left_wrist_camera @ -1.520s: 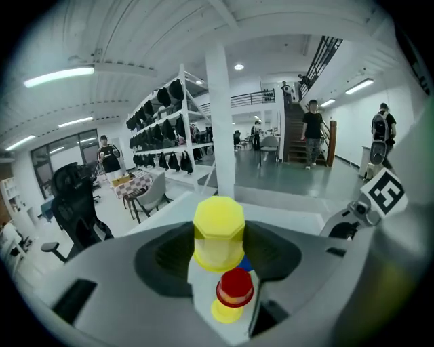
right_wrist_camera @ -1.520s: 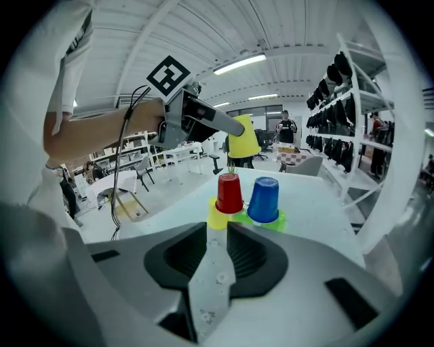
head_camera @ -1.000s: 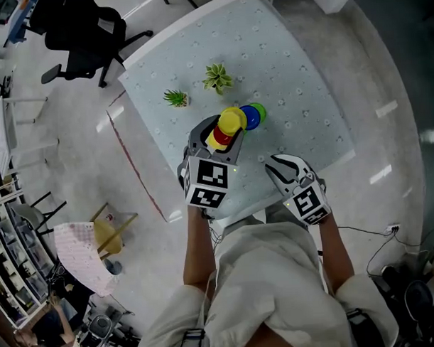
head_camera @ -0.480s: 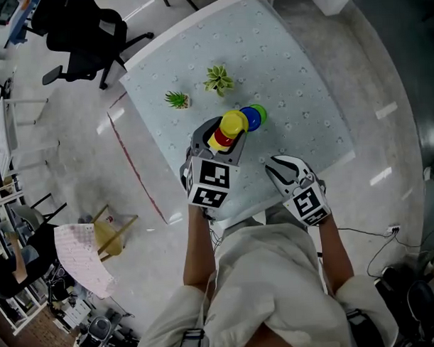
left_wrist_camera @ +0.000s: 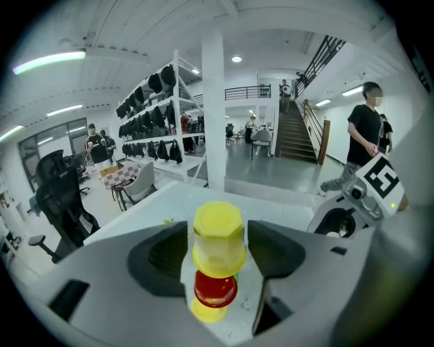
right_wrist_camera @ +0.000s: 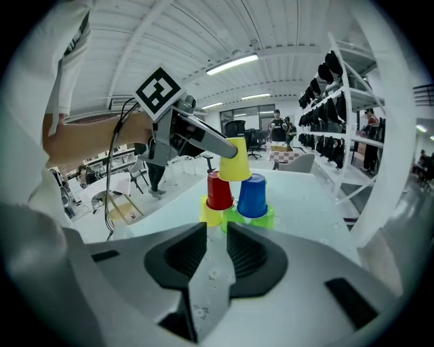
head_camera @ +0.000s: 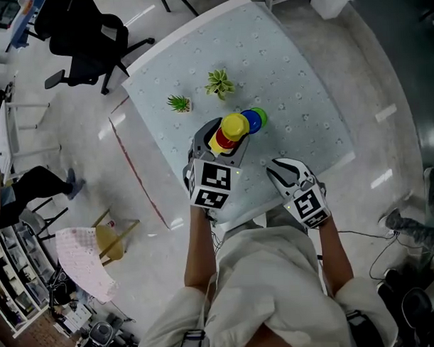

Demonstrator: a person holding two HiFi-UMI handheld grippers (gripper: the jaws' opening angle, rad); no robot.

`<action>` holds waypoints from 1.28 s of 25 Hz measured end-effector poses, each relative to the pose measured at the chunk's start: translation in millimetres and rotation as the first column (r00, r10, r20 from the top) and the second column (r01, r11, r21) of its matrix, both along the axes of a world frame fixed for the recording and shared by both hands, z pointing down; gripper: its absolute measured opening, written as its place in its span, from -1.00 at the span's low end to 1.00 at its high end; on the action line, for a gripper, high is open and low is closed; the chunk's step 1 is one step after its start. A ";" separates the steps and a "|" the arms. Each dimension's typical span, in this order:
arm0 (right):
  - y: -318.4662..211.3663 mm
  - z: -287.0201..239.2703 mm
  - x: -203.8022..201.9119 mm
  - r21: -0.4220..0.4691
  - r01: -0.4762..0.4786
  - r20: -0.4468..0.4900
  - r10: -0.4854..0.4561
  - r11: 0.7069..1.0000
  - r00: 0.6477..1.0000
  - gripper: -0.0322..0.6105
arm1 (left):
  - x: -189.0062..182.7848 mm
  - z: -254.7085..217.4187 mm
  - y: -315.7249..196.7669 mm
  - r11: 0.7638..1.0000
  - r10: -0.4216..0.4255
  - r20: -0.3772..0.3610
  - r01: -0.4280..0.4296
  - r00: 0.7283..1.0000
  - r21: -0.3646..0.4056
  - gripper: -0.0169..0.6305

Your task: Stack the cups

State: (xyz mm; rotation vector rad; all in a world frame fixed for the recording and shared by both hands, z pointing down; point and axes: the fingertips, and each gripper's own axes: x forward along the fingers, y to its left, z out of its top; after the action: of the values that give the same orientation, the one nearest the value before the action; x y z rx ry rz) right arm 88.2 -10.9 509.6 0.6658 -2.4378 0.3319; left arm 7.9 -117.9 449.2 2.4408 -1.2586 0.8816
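The cups stand as a small pyramid, all upside down, near the front middle of the pale patterned table (head_camera: pixel 292 74). The right gripper view shows the layers best. The bottom row has a lower yellow cup (right_wrist_camera: pixel 207 211) at the left with two green cups (right_wrist_camera: pixel 266 218) beside it. A red cup (right_wrist_camera: pixel 219 191) and a blue cup (right_wrist_camera: pixel 252 196) stand side by side on that row. The top yellow cup (right_wrist_camera: pixel 235 159) appears to rest across those two.

The left gripper (left_wrist_camera: pixel 217 234) reaches in around that top cup. Its jaws are opening – the cup sits between them, with a thin gap on either side, so the pads are not pressing on it. From its own view the red cup shows directly under the top one (the blue cup is hidden there).

The right gripper (right_wrist_camera: pixel 215 237) hovers over the table's near edge, well short of the pyramid and pointed toward it. Its jaws are drawn almost together – only a narrow slit is left, with nothing but tabletop showing through it.

Beyond the cups, two small potted plants (head_camera: pixel 220 81) stand on the table apart from the stack. A black office chair (head_camera: pixel 84 35) stands on the floor off the far left corner, and a person in dark clothes (left_wrist_camera: pixel 366 135) is on the floor behind.
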 end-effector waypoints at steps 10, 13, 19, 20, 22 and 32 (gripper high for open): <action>-8.5 -29.8 -9.6 0.089 -0.073 0.051 0.069 0.993 0.996 -0.67 | -26.5 -37.7 15.9 0.985 -0.066 -0.071 0.076 0.995 0.156 -0.18; -12.2 -46.0 -14.7 0.136 -0.110 0.078 0.100 0.985 0.992 -0.68 | -34.3 -43.3 29.7 0.978 -0.074 -0.095 0.091 0.993 0.187 -0.27; -8.7 -85.9 -20.2 0.221 -0.182 0.104 0.162 0.958 0.981 -0.68 | -42.2 -50.1 66.4 0.975 -0.068 -0.136 0.095 0.988 0.203 -0.41; -6.9 -90.3 -20.9 0.230 -0.192 0.103 0.173 0.954 0.980 -0.68 | -42.9 -50.1 72.6 0.975 -0.063 -0.141 0.090 0.988 0.201 -0.42; -2.7 -97.1 -23.1 0.244 -0.210 0.098 0.192 0.947 0.977 -0.68 | -44.7 -49.4 84.3 0.977 -0.049 -0.149 0.078 0.988 0.198 -0.44; 31.7 -126.7 -42.9 0.307 -0.276 0.080 0.265 0.911 0.961 -0.68 | -60.1 -53.7 132.7 0.977 0.020 -0.190 0.021 0.982 0.210 -0.52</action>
State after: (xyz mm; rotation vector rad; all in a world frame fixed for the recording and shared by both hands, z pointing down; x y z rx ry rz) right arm 45.3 20.8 383.0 1.1532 -2.4570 0.0570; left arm -52.3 14.8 395.5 2.6132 -1.3412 0.5189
